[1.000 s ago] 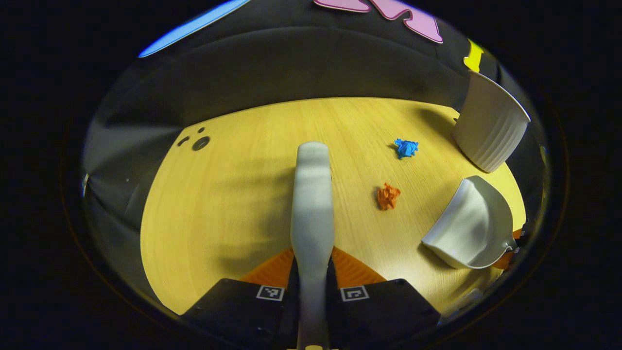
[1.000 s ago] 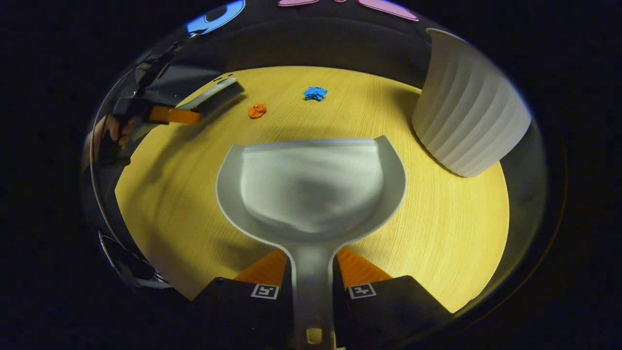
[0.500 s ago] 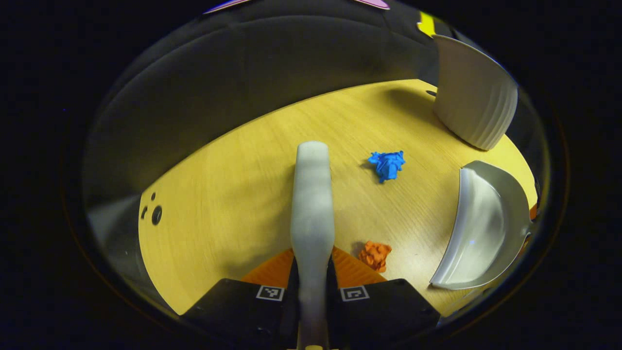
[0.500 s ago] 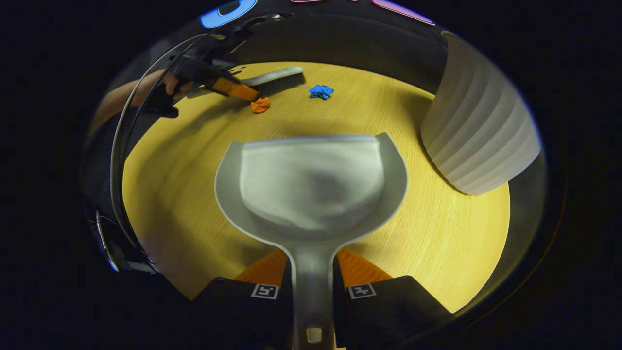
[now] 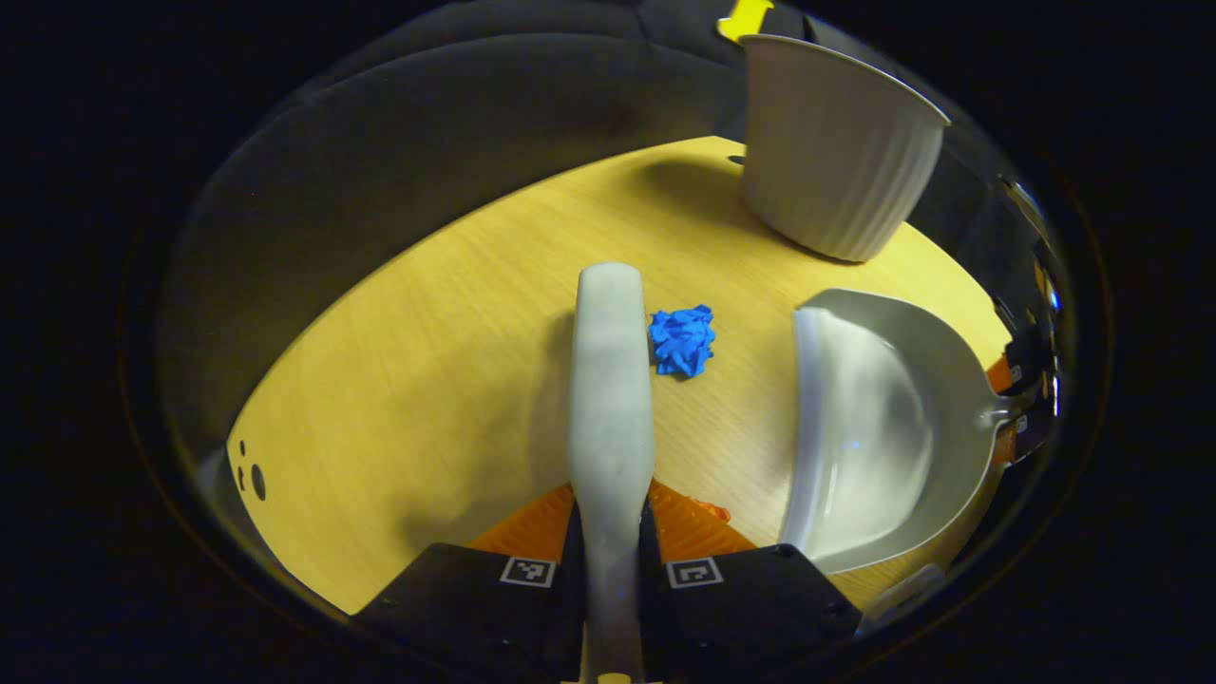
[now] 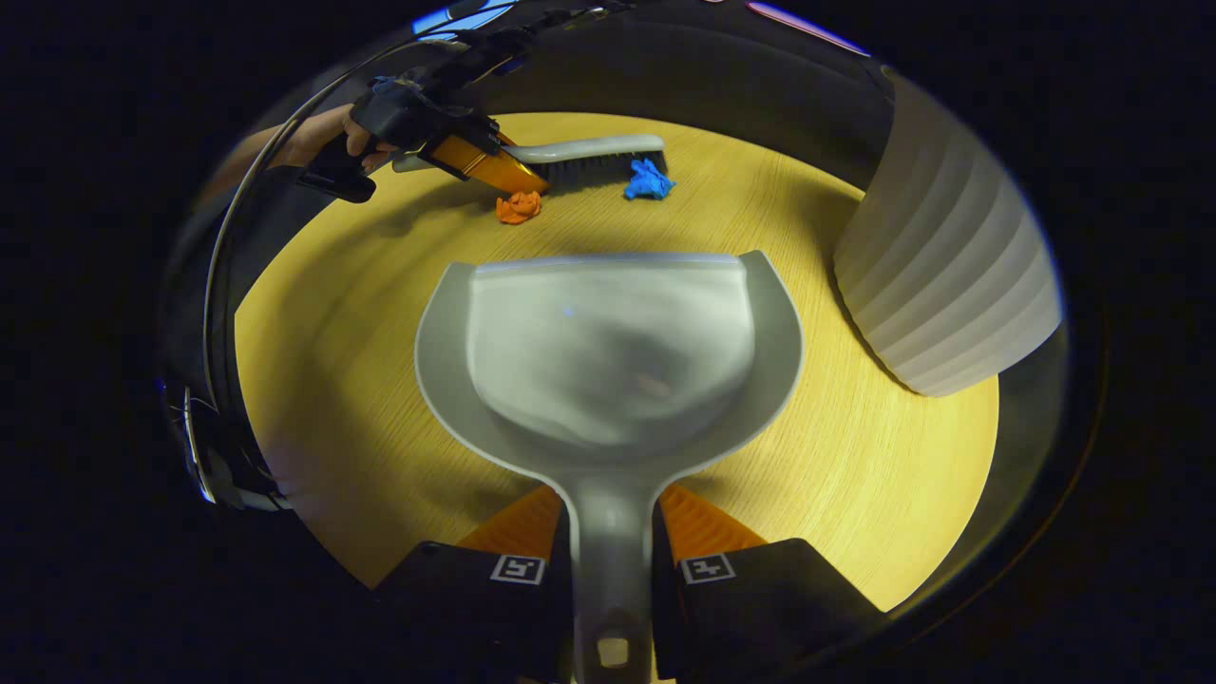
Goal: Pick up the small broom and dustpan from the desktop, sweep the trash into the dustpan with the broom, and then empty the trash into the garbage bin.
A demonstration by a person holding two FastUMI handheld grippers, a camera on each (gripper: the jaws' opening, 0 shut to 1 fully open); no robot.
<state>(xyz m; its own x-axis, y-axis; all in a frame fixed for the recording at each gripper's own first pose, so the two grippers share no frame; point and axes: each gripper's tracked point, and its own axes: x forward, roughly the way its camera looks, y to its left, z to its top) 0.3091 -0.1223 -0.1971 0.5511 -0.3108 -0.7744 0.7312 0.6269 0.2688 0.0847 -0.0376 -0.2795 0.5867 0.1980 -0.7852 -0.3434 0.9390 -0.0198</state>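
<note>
Grey broom [image 5: 610,380] lies lengthwise along left claw [image 5: 612,546], pointing forward.

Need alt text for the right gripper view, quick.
The right gripper holds a dustpan by its handle, open mouth facing two paper scraps, orange and blue. Beyond them the left gripper holds a broom; a ribbed bin stands right.

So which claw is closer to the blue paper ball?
The left claw. It holds the broom right beside the blue paper ball. The right claw holds the dustpan, farther back across the table.
</note>
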